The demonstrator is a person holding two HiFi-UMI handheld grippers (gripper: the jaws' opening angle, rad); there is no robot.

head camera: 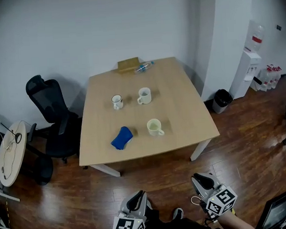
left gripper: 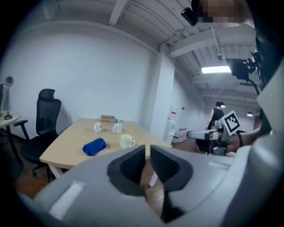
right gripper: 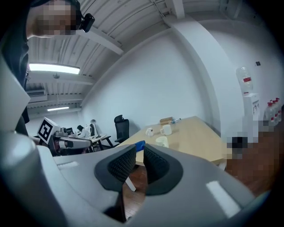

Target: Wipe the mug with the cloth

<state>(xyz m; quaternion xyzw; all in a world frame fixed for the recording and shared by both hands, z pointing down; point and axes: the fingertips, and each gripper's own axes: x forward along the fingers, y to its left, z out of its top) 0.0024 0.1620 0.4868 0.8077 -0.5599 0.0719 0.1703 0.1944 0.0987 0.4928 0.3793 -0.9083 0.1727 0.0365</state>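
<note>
nearby: chair (head camera: 54,119) beside table (head camera: 181,109); bottle (head camera: 144,66), box (head camera: 128,65) beyond cloth (head camera: 121,138).

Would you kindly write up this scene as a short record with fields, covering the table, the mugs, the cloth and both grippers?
Table: light wood table
Mugs: three, upright: front mug, plain back mug, patterned back mug
Cloth: blue cloth, bunched, left of the front mug, apart from it
Far edge: cardboard box, water bottle
Left gripper: short of the table, jaws a narrow gap apart, nothing between
Right gripper: short of the table, jaws slightly apart, nothing between
Task stage: wiping not yet begun
</note>
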